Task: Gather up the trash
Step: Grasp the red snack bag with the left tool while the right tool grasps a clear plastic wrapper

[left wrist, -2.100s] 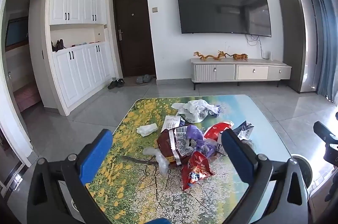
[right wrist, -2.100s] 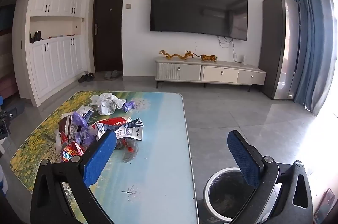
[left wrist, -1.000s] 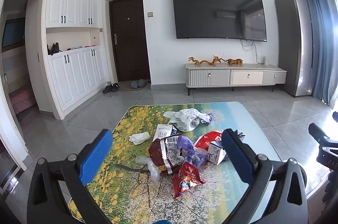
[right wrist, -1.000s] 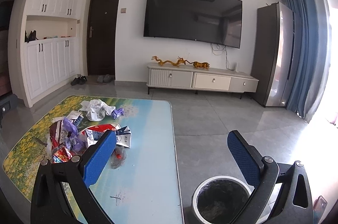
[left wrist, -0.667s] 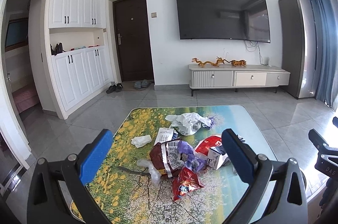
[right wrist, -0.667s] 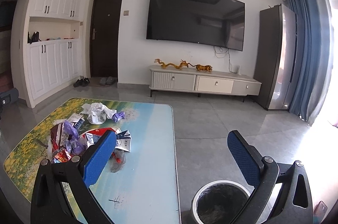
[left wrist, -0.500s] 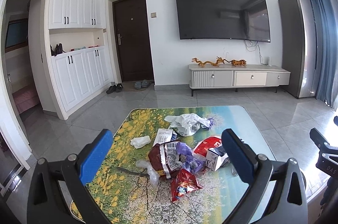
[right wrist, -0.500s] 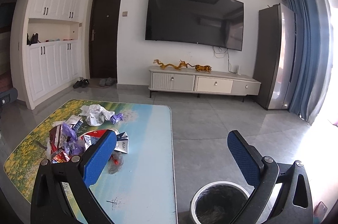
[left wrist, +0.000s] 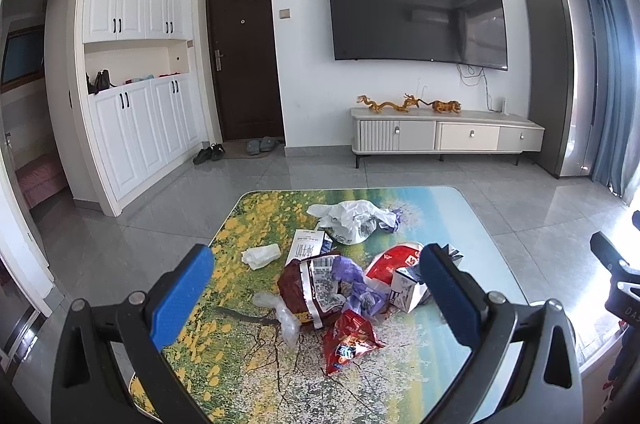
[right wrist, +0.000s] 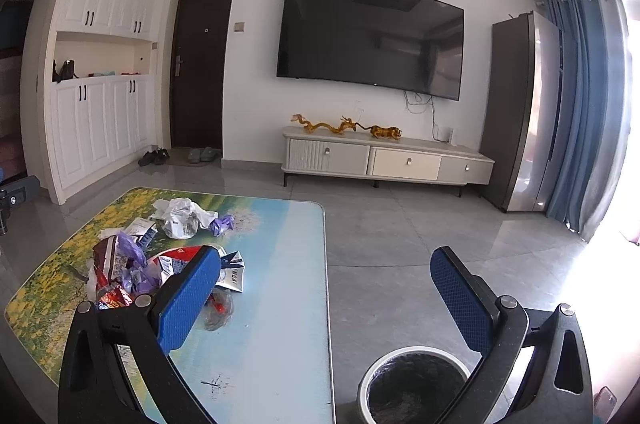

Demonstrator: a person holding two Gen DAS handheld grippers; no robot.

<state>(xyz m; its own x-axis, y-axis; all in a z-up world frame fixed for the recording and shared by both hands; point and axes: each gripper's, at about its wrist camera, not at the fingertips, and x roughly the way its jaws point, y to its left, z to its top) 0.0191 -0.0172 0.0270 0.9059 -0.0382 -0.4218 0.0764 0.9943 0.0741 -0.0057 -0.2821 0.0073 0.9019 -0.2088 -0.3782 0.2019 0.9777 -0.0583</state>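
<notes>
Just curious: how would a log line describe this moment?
left hand-held gripper open | right hand-held gripper open | trash on table | bin alongside

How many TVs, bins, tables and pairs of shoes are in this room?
TV: 1
bin: 1
table: 1
pairs of shoes: 2, a dark pair and grey slippers
Total: 5

both wrist views over shared table point(left wrist: 256, 207)
</notes>
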